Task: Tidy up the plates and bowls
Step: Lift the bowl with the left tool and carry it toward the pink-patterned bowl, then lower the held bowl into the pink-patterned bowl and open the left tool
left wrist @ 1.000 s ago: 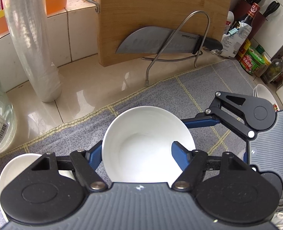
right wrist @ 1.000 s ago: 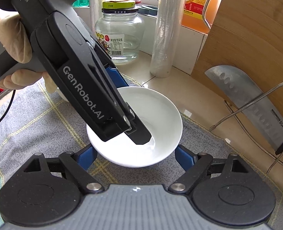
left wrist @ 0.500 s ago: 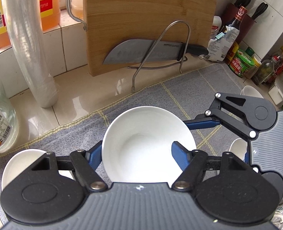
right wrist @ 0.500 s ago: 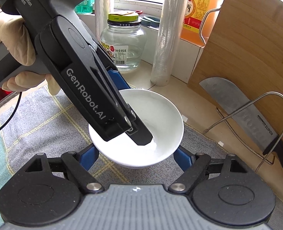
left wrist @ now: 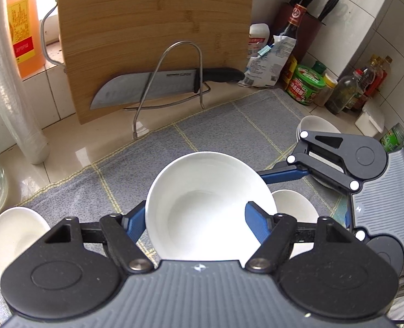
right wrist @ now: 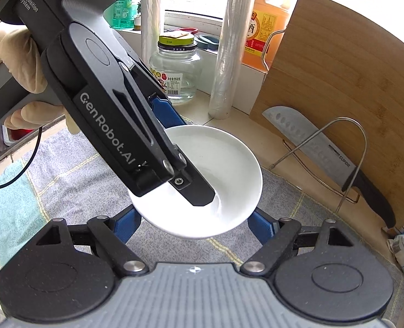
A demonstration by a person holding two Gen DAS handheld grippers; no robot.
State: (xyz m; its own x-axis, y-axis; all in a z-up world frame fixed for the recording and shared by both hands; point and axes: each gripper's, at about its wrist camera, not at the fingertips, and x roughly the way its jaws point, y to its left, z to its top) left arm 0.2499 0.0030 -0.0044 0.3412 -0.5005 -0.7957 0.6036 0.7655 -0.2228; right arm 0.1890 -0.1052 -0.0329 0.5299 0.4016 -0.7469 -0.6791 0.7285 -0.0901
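Grey mat [left wrist: 215, 125] below; my left gripper [left wrist: 199, 218] pinches the glazed bowl [left wrist: 210, 207] by its rim, rigid, slippery, breakable; right gripper [right wrist: 195, 225] spread.

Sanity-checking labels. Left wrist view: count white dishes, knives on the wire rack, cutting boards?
White ceramic bowls and dishes: 4 (centre bowl, left dish, right bowl, far-right stack counted as one)
Steel knife with black handle: 1
Bamboo cutting board: 1
Total: 6
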